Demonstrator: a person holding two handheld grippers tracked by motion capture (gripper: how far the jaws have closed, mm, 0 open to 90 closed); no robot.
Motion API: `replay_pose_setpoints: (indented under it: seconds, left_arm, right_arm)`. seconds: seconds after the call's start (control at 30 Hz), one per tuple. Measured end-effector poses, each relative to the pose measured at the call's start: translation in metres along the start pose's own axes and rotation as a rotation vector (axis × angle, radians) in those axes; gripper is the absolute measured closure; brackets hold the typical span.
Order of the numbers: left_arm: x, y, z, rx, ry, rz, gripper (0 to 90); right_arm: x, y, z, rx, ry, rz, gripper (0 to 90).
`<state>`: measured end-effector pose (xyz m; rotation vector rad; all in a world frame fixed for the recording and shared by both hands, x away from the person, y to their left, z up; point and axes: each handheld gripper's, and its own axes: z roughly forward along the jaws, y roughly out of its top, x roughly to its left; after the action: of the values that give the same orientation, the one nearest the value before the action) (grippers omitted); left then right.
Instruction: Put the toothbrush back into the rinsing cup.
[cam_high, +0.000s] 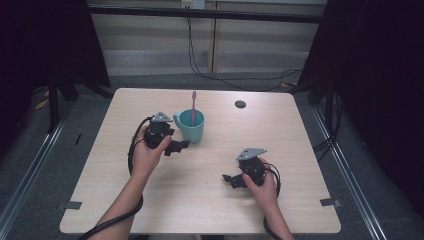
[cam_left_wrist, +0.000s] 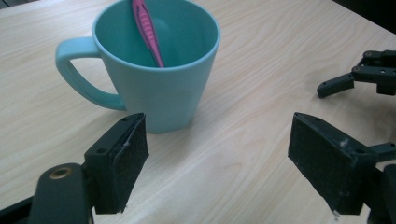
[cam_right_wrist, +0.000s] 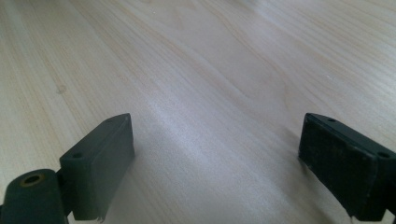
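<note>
glossy teal tapered mug (cam_left_wrist: 159, 79) | ribbed pink toothbrush (cam_left_wrist: 148, 32) inside | both grippers' fingers wide, empty

The toothbrush (cam_left_wrist: 148, 32) head is cut off by the top edge in the left gripper view. Its bottom end is hidden inside the mug (cam_left_wrist: 154, 70), and the small dark spot (cam_high: 240, 104) on the far surface (cam_high: 210, 200) is too tiny to identify.

From above my side I look forward and down over the whole table (cam_high: 210, 200), my left claw's camera sits low and close, facing the mug (cam_left_wrist: 159, 88) with my right claw (cam_left_wrist: 369, 74) beyond, while my right claw's camera skims bare tabletop.
</note>
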<state>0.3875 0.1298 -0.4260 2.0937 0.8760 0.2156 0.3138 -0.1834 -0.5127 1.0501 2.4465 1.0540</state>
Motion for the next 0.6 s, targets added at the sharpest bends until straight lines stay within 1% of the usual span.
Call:
replay_pose_setpoints:
  seconds: [0.13, 0.17, 0.27, 0.33, 0.37, 0.43, 0.47, 0.53, 0.57, 0.6]
  left_arm:
    - [-0.001, -0.006, 0.002, 0.008, -0.009, 0.000, 19.9]
    - [-0.001, -0.008, 0.002, 0.012, -0.005, 0.001, 19.9]
    - [-0.001, -0.012, 0.003, 0.013, -0.012, -0.006, 19.9]
    - [0.000, -0.014, 0.003, 0.020, -0.012, 0.001, 19.9]
    - [-0.001, -0.016, 0.003, 0.017, -0.016, -0.003, 19.9]
    - [0.000, -0.019, 0.003, 0.027, -0.021, 0.005, 20.0]
    - [-0.001, -0.021, 0.003, 0.023, -0.024, -0.003, 20.0]
    - [-0.002, -0.024, 0.003, 0.033, -0.029, 0.007, 20.0]
    - [-0.002, -0.027, 0.004, 0.026, -0.032, 0.004, 20.0]
    - [-0.002, -0.028, 0.004, 0.031, -0.029, 0.005, 20.0]
  right_arm:
    - [0.000, 0.000, 0.000, 0.000, 0.000, 0.000, 9.7]
    - [0.000, 0.000, 0.000, 0.000, 0.000, 0.000, 9.7]
    - [0.000, 0.000, 0.000, 0.000, 0.001, -0.002, 9.8]
    - [0.000, 0.000, 0.000, 0.000, 0.001, -0.002, 9.7]
    - [0.000, 0.000, 0.000, 0.000, 0.001, -0.002, 9.7]
    - [0.000, 0.000, 0.000, 0.000, 0.002, -0.003, 9.8]
    - [0.000, 0.000, 0.000, 0.000, 0.002, -0.003, 9.7]
    - [0.000, 0.000, 0.000, 0.001, 0.002, -0.003, 9.7]
    - [0.000, 0.000, 0.000, 0.001, 0.003, -0.003, 9.8]
    - [0.000, 0.000, 0.000, 0.001, 0.003, -0.003, 9.7]
